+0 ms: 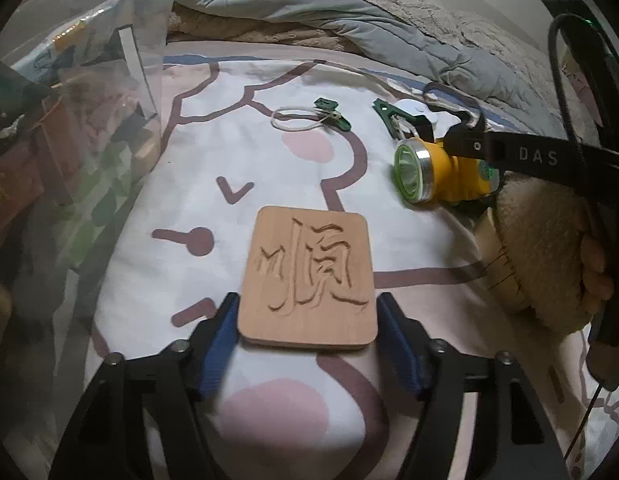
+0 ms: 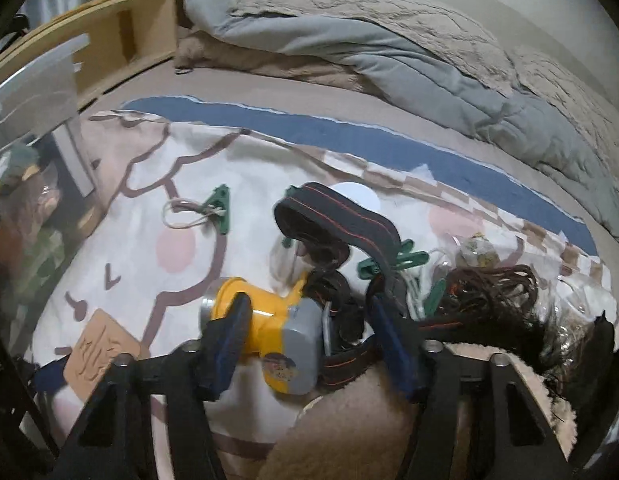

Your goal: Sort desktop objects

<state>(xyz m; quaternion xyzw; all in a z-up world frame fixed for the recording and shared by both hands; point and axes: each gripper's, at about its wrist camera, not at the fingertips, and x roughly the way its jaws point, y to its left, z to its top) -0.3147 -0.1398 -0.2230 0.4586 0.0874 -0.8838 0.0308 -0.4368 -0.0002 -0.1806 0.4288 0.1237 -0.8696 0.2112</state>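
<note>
**Plaque between my left fingers, headlamp between my right**

I'm over a bed with a cartoon-print sheet [image 1: 269,168], and a grey quilt [image 1: 349,28] is heaped along its far edge. At the left edge stands a clear bin [image 1: 89,128] packed with odds and ends.

Left gripper [image 1: 307,320]: the wooden plaque [image 1: 309,276], carved with a character, lies flat on the sheet near the bed's near edge, right between my blue fingers [image 1: 219,344]. The left pad sits against the plaque's edge, the right one stands just off it, so I call it released, not clamping.

Right gripper [image 2: 309,332]: the yellow headlamp [image 2: 265,320] lies on its side near the right half of the sheet, its black strap [image 2: 341,224] looping up behind it. My left finger [image 2: 229,336] overlaps the yellow barrel; the right one is down among the strap. Gripping or just straddling? I cannot tell.

Further back, a green clip [image 1: 333,114] with a white cord loop [image 1: 293,120] lies toward the middle of the sheet, well apart from the plaque. More green clips [image 2: 393,260] sit just behind the headlamp.
</note>
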